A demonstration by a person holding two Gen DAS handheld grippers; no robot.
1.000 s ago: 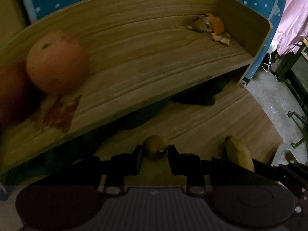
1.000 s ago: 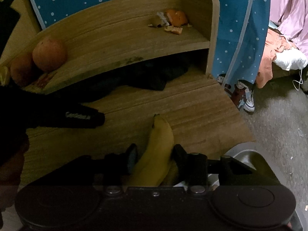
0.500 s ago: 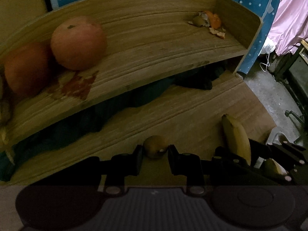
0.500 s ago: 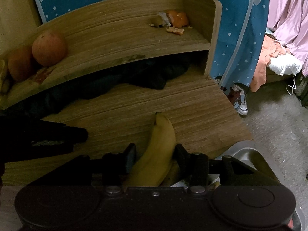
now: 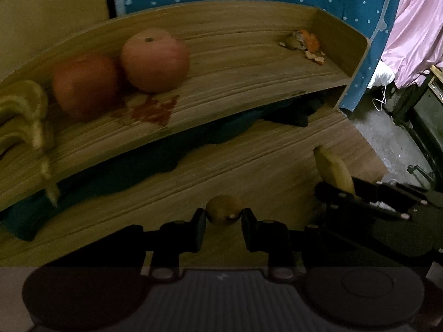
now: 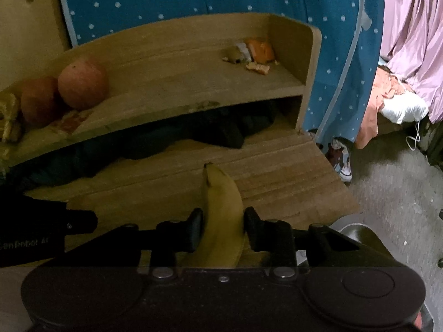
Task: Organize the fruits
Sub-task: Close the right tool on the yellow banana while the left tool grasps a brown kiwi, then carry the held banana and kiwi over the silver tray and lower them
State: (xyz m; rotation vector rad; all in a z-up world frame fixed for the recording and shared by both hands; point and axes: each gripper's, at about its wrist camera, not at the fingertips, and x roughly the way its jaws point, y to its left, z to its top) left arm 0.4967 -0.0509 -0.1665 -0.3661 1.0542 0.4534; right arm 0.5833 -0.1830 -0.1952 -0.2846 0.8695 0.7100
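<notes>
Wooden shelf [image 5: 221, 63] | upper left: two apples [image 5: 155, 61], bananas [image 5: 25, 116] already placed | left gripper [image 5: 223, 222] clamps kiwi [image 5: 223, 213] | right gripper [image 6: 223, 228] clamps banana [image 6: 221, 215] | both unplaced

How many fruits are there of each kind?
Round reddish apples on the upper wooden shelf: 2
Loose yellow banana in the right gripper: 1
Small brown kiwi in the left gripper: 1
Total: 4, not counting the blurred banana bunch.
</notes>
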